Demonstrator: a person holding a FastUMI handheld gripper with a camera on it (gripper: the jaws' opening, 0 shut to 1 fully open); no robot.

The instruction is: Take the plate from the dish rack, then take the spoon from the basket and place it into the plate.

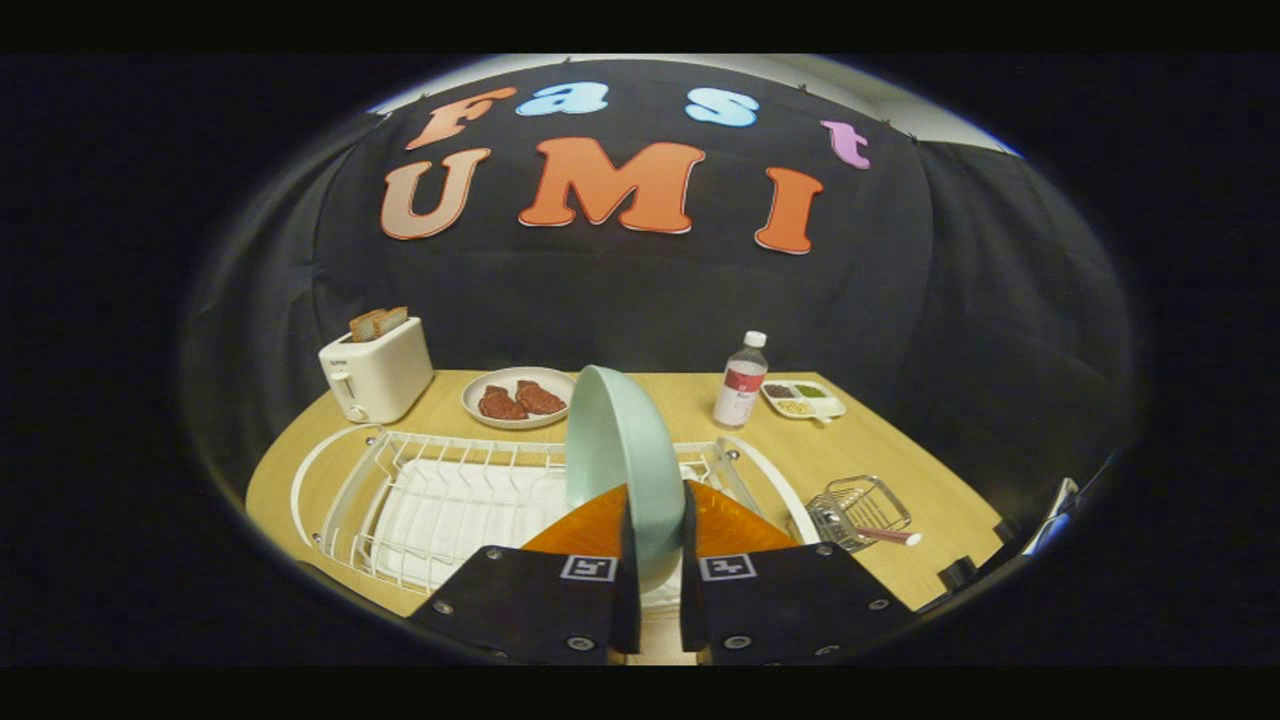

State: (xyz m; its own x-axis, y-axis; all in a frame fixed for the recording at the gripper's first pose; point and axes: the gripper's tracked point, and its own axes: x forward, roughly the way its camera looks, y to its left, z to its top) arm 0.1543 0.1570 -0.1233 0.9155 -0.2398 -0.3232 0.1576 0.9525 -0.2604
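Tongs [655, 585] level, pinching the upright plate [620, 450] (on edge) above the dish rack [440, 500].

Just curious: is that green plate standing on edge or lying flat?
On edge. The plate stands upright, its rim pinched between the tool fingers, above the dish rack.

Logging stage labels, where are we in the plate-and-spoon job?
Done: the gripper is shut on the green plate, held on edge between its fingers over the dish rack. In hand: getting the plate clear of the rack; it is not set down yet. Left: the spoon lies in the wire basket, untouched.
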